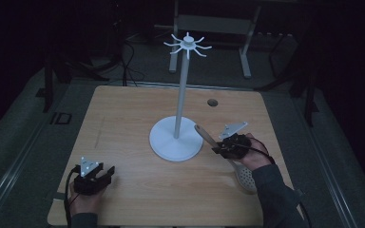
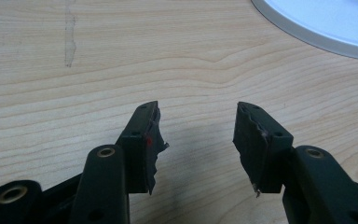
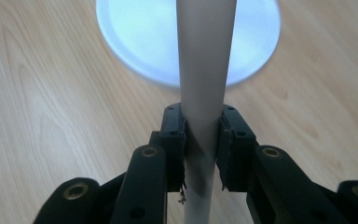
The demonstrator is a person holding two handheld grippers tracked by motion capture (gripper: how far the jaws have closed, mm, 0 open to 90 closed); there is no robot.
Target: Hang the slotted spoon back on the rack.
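While the left gripper [image 1: 93,176] rests low at the near left corner of the tabletop [image 1: 123,118], its jaws stand wide apart with nothing between them; in the left gripper view [image 2: 198,140] there is bare wood grain in the gap and a pale smear farther off on the boards. The person's left hand [image 1: 86,202] holds it from behind, and a grey three-cornered plate sits on top of it.

Near the middle of the tabletop stands a white rack [image 1: 183,95]: a round flat base [image 1: 164,142], a slim upright pole, and a ring of curved hooks [image 1: 188,46] at the top. An edge of that base also shows at the top right of the left gripper view [image 2: 317,23].

To the right of the base, the right gripper [image 1: 221,146] is held above the tabletop by the person's right hand [image 1: 256,154]. Its jaws are closed on the handle of a spoon [image 1: 218,152], a pale straight handle that rises toward the rack's pole, while the round perforated bowl [image 1: 246,178] hangs toward the near right edge. In the right gripper view [image 3: 204,140] the handle [image 3: 205,70] runs up between the two pads, pressed on both sides, with the white base [image 3: 140,32] behind it.

A small dark round hole [image 1: 212,102] lies in the far right part of the tabletop.
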